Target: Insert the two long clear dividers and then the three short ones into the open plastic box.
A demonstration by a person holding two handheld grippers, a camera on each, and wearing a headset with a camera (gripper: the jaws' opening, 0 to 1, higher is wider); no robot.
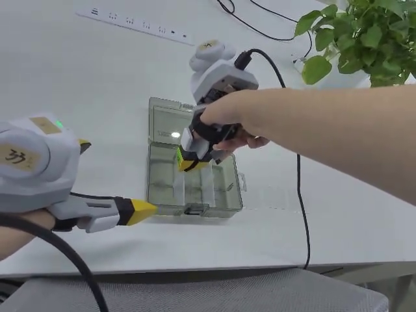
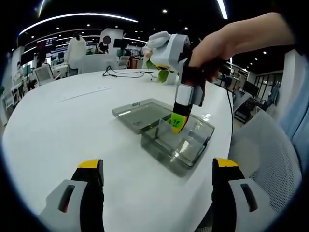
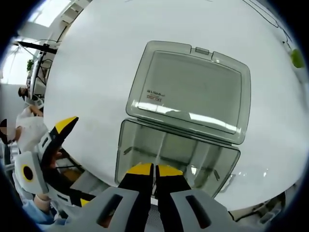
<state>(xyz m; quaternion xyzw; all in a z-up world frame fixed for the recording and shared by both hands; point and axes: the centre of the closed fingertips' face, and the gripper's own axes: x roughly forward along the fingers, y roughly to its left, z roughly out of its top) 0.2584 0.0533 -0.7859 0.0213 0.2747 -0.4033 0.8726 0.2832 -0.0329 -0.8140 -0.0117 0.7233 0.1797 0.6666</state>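
Right gripper [image 3: 154, 169] hangs tip-down over the open box [image 1: 224, 207], fingers pressed almost together with only a slit between them; cannot tell if a clear divider is pinched in it. Left gripper [image 2: 157, 166] sits low, 1 tip just beside the box's front-left corner, fingers spread wide, holding nothing. Box sits mid tabletop [image 1: 97, 78], lid [image 1: 170, 120] laid flat behind it. Some upright dividers [image 1: 209, 187] look seated inside, count unclear. Risks, my read: dividers are thin and clear, hard to see against the tinted tray, so an edge can miss its wall slot and sit tilted or jam. Pushing down off-centre can bow the thin sheet or pop a neighbour out. The box looks like light plastic on a smooth top with nothing bracing it, so a sideways shove can slide it. The cable [image 1: 300, 195] trailing from the right gripper runs near the box's right side and could snag. Materials: box is smoky translucent hard plastic, rectangular with rounded corners, glossy with glare. Fingers are grey with yellow tips. Tabletop is plain white and smooth.
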